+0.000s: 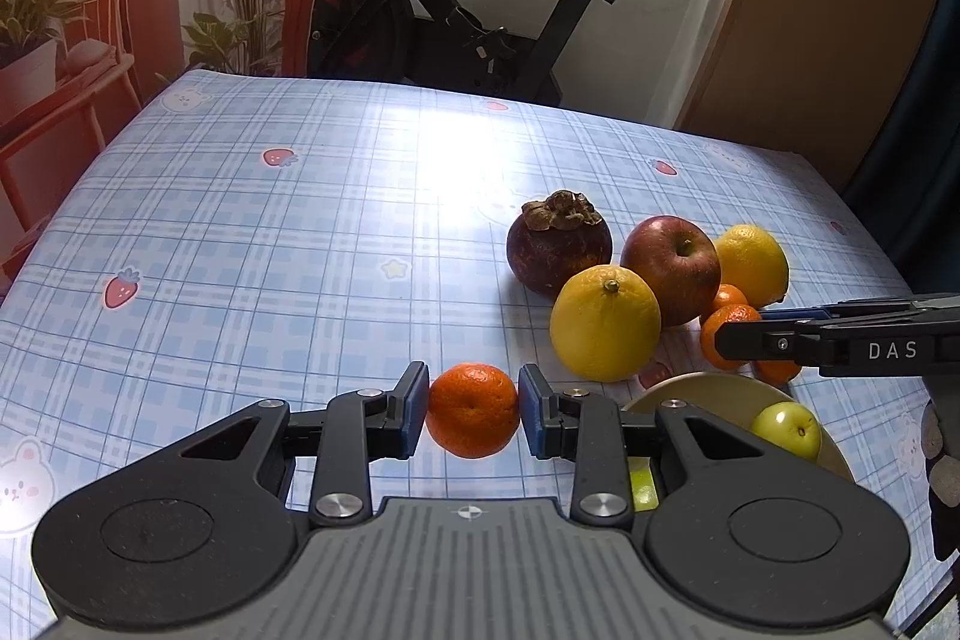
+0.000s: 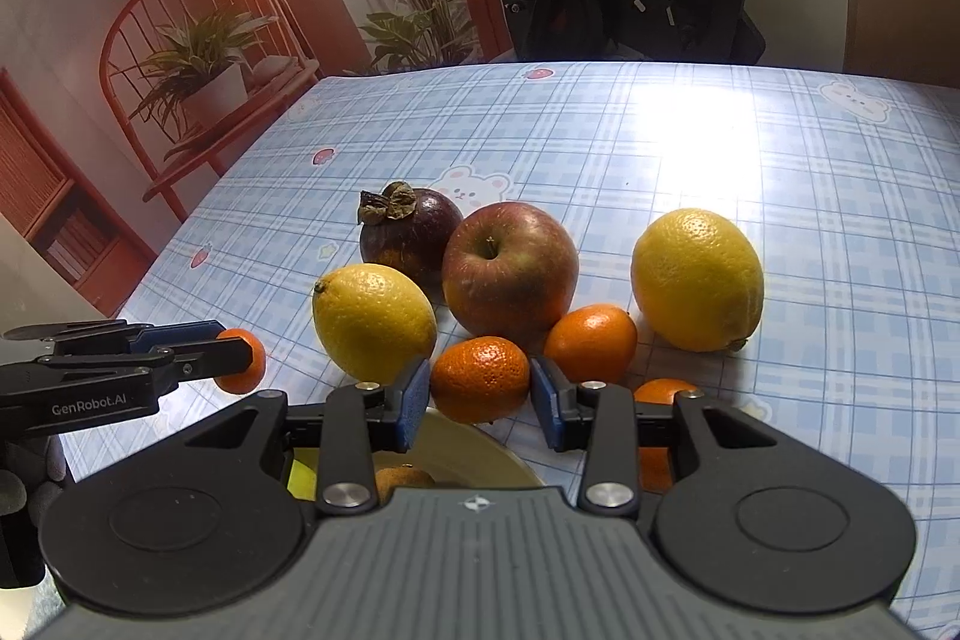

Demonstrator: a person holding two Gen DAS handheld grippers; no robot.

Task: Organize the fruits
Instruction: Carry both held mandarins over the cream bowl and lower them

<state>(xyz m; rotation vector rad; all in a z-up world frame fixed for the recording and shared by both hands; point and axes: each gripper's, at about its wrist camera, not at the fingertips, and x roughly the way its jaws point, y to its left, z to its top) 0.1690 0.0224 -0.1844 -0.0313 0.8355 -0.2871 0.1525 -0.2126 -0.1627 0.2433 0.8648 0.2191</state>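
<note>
My left gripper (image 1: 474, 411) pinches a mandarin (image 1: 473, 410); my right gripper (image 2: 480, 395) brackets another mandarin (image 2: 480, 379), contact unclear. The plate (image 1: 708, 388) lower right is mostly hidden.

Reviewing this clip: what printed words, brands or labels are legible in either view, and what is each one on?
"DAS": white letters on the side of the right hand-held gripper, seen in the left wrist view; the rest of the word runs out of frame.
"GenRobot.AI": on the side of the left hand-held gripper, seen in the right wrist view.
The tablecloth carries only strawberry, bear and star pictures; none of the fruit shows a label.
</note>
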